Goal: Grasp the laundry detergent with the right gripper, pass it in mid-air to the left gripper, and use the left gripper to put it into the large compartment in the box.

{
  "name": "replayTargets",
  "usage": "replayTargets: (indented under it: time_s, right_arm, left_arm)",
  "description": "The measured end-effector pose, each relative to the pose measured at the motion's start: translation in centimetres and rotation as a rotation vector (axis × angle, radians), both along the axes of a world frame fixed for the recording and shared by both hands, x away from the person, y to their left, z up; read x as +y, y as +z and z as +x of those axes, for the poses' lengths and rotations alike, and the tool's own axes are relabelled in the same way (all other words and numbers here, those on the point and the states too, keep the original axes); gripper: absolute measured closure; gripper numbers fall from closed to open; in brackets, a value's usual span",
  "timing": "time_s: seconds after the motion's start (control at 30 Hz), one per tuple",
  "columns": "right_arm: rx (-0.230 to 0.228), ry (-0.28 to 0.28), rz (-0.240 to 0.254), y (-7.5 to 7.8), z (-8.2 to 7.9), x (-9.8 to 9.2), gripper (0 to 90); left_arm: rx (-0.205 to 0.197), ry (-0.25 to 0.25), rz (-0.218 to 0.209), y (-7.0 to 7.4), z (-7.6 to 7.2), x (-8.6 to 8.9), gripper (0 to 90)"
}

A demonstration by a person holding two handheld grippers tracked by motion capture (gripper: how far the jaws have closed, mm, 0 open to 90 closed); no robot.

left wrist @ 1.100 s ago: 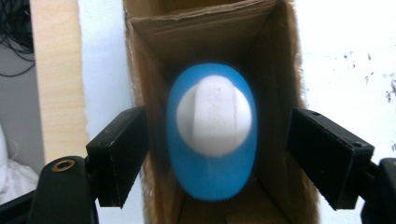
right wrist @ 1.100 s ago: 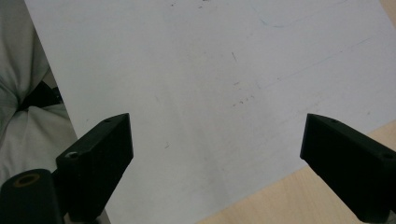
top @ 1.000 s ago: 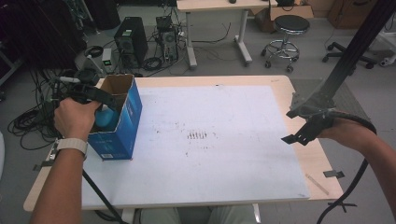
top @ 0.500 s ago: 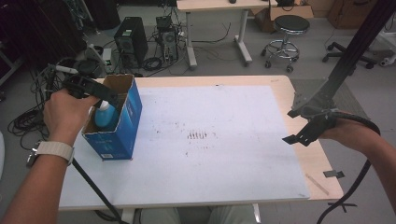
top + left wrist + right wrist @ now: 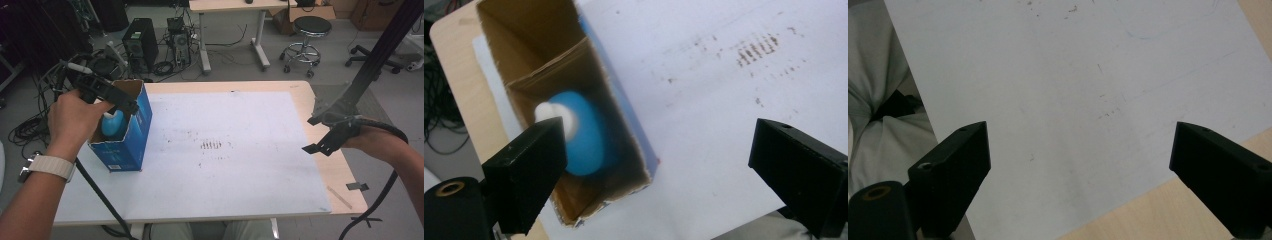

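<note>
**Blue bottle sits loose in its box, left jaws spread above it**

While the left gripper hangs over the open top of the blue box at the table's left edge, its jaws have just been opening and now stand wide apart w/ nothing between them; seen in the left gripper view, the blue bottle lies below, clear of both pads. Right gripper hovers at the far right of the table, over the white sheet, jaws spread too, empty.

Handling, as a guess: bottle looks like smooth plastic, prob. light to medium depending on fill, stiff enough for a firm pinch but slick on the rounded body. Best hold is likely the white cap or the neck under it, since the body is wide and the cardboard walls crowd it. Box is thin card, so it may tip or slide if the jaws drag on a wall.

Orientation: bottle stands roughly upright, cap up toward the opening, long axis approx. vertical, in the near compartment behind a cardboard divider. Box's long axis runs near-to-far.
</note>
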State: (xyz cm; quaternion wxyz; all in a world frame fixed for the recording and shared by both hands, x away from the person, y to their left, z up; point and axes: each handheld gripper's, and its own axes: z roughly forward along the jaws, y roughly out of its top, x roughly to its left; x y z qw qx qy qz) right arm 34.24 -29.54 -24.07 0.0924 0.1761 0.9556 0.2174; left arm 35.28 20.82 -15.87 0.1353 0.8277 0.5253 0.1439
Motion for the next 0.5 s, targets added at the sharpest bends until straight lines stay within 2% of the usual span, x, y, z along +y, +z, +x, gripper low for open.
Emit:
replayTargets:
  time_s: [0.27,0.43,0.5]
  right_arm:
    - [0.007,0.002,-0.003,-0.1,0.1,0.3,9.1]
    - [0.007,0.002,-0.001,0.0,0.3,0.3,9.1]
    - [0.008,0.003,-0.002,0.0,0.4,0.3,9.1]
  left_arm:
    - [0.01,-0.093,0.017,0.4,0.3,-2.3,8.4]
    - [0.01,-0.131,0.023,0.5,0.6,-3.4,8.5]
    - [0.01,-0.169,0.026,0.6,0.9,-4.3,8.3]
